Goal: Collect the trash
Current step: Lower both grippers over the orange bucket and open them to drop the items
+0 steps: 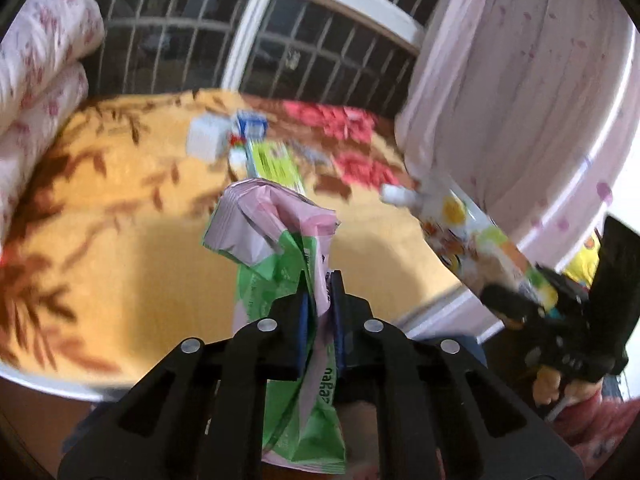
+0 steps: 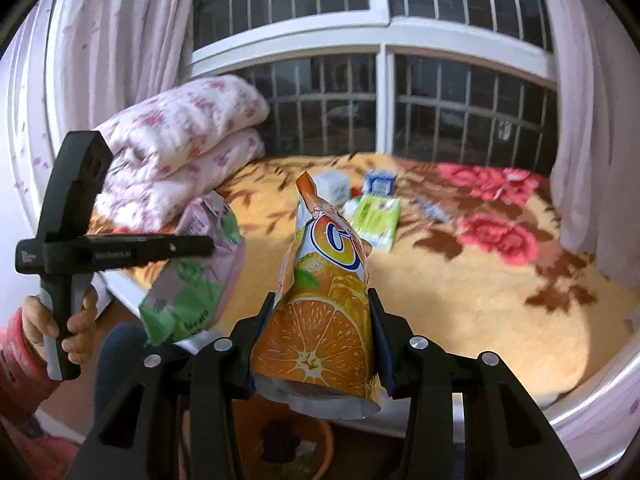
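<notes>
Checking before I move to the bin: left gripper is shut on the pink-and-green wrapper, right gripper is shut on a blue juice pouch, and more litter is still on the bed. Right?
One thing is off: the pouch in the right gripper is orange, printed with orange slices, as the right wrist view shows. The left gripper is indeed shut on the pink-and-green wrapper, and litter remains on the bed.

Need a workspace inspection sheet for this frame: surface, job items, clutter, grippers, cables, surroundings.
Surface: bed with floral blanket.
Job's things: pink-green wrapper; orange juice pouch; both held off the bed.
Clutter: green packet, white box, blue-white carton lie on the blanket.
Grippers: left gripper shut on wrapper; right gripper shut on pouch.
Cables: nothing seen.
Surroundings: barred window, pink curtains, folded quilt.
</notes>
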A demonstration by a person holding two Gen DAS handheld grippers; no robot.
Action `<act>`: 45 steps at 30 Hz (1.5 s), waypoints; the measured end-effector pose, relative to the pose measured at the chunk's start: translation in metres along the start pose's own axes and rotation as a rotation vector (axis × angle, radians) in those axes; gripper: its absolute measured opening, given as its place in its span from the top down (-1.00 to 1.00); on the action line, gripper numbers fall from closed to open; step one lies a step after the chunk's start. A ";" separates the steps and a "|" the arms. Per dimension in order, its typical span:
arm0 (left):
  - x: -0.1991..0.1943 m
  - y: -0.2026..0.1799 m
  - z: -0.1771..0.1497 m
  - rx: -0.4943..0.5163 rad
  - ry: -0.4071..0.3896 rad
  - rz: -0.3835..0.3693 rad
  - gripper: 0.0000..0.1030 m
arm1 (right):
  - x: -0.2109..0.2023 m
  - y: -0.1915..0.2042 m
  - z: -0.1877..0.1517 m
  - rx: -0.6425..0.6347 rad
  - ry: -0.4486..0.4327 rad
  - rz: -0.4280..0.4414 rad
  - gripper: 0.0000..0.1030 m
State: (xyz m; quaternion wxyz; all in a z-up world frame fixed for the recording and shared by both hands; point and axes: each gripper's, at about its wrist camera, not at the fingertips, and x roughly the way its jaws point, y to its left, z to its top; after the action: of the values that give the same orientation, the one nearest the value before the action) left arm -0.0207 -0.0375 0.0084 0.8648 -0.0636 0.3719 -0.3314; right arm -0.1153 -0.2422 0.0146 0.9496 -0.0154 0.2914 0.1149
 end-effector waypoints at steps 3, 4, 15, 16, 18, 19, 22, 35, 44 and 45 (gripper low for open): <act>0.001 -0.004 -0.025 0.007 0.061 -0.004 0.82 | 0.003 0.007 -0.015 -0.015 0.056 0.023 0.17; 0.000 -0.005 -0.036 0.015 0.084 -0.003 0.82 | 0.004 0.010 -0.021 -0.016 0.079 0.037 0.17; 0.045 0.009 -0.114 -0.048 0.339 -0.003 0.82 | 0.035 0.039 -0.086 -0.043 0.362 0.162 0.17; 0.051 0.012 -0.119 -0.060 0.361 0.001 0.82 | 0.040 0.043 -0.092 -0.052 0.386 0.163 0.17; 0.062 0.018 -0.126 -0.082 0.401 0.011 0.82 | 0.051 0.048 -0.102 -0.056 0.431 0.161 0.17; 0.067 0.020 -0.129 -0.089 0.418 0.020 0.82 | 0.055 0.049 -0.105 -0.053 0.445 0.163 0.17; 0.082 0.028 -0.137 -0.112 0.469 0.050 0.82 | 0.073 0.051 -0.114 -0.047 0.498 0.159 0.17; 0.114 0.037 -0.154 -0.153 0.561 0.094 0.60 | 0.119 0.045 -0.128 -0.001 0.609 0.162 -0.11; 0.109 0.055 -0.157 -0.217 0.570 0.194 -0.43 | 0.111 0.027 -0.119 0.043 0.560 0.127 -0.40; 0.106 0.056 -0.155 -0.221 0.563 0.194 -0.44 | 0.110 0.026 -0.118 0.046 0.557 0.127 -0.40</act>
State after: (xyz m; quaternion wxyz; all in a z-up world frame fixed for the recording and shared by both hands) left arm -0.0443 -0.0393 -0.1863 0.7433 -0.0271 0.6347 -0.2094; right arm -0.0974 -0.2051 -0.1436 0.8240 -0.0065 0.5438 0.1587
